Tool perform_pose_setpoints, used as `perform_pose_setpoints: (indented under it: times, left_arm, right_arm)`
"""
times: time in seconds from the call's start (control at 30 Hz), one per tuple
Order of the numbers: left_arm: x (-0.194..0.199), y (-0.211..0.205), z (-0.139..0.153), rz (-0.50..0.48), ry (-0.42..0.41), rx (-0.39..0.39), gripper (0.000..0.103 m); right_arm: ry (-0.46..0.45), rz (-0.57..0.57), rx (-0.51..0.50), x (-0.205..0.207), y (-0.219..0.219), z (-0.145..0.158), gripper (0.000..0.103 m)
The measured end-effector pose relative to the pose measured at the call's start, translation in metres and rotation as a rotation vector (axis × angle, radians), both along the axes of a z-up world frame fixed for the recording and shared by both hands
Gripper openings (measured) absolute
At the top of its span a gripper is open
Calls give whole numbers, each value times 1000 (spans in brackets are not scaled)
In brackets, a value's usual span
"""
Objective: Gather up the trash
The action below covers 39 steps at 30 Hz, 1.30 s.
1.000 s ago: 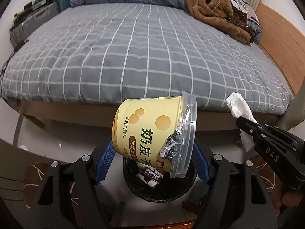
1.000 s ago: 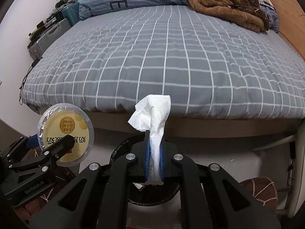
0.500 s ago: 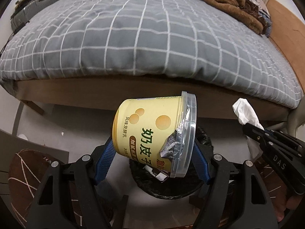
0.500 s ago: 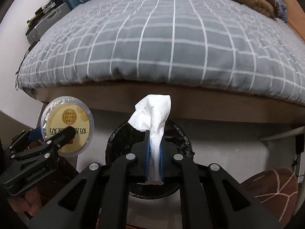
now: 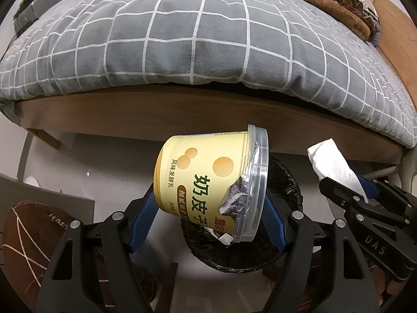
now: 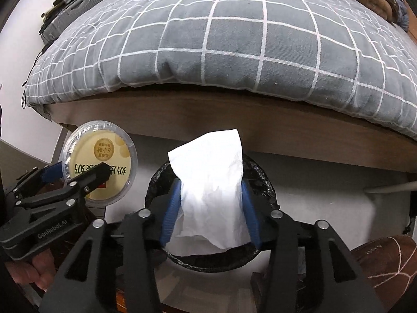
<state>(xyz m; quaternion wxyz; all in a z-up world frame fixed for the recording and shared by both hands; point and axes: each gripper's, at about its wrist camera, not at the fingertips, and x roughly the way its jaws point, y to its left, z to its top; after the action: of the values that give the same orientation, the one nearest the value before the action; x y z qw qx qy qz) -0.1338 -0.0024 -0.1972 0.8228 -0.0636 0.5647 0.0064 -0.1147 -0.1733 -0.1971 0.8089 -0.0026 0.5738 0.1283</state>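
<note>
Fingers of the left gripper (image 5: 208, 206) are clamped on a yellow yogurt cup (image 5: 211, 180) lying sideways, its clear lid toward the right of the frame, held over the black-lined trash bin (image 5: 286, 182) low in the centre. Fingers of the right gripper (image 6: 209, 206) stand spread apart with a white tissue (image 6: 211, 182) between them; whether they grip it cannot be told. It hangs over the bin's mouth. Behind, filling the upper frame, is a bed (image 6: 234, 39) with a grey checked cover.
</note>
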Motion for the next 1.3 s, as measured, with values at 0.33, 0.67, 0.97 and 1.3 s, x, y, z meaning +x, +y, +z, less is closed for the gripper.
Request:
perform_pose_setpoints:
  times: [0.33, 0.67, 0.97, 1.3]
  left_arm:
    - [2, -8, -7, -19, 10, -3, 71]
    - [7, -39, -7, -66, 9, -5, 71]
    - [8, -68, -15, -124, 26, -12, 68]
    - [3, -81, -20, -148, 32, -8, 70]
  right_arm:
    - [-23, -22, -29, -2, -11, 2, 77]
    - [-90, -122, -55, 8, -63, 22, 95]
    - [-89, -174, -73, 8, -85, 21, 95]
    - [-78, -175, -73, 3, -87, 19, 95]
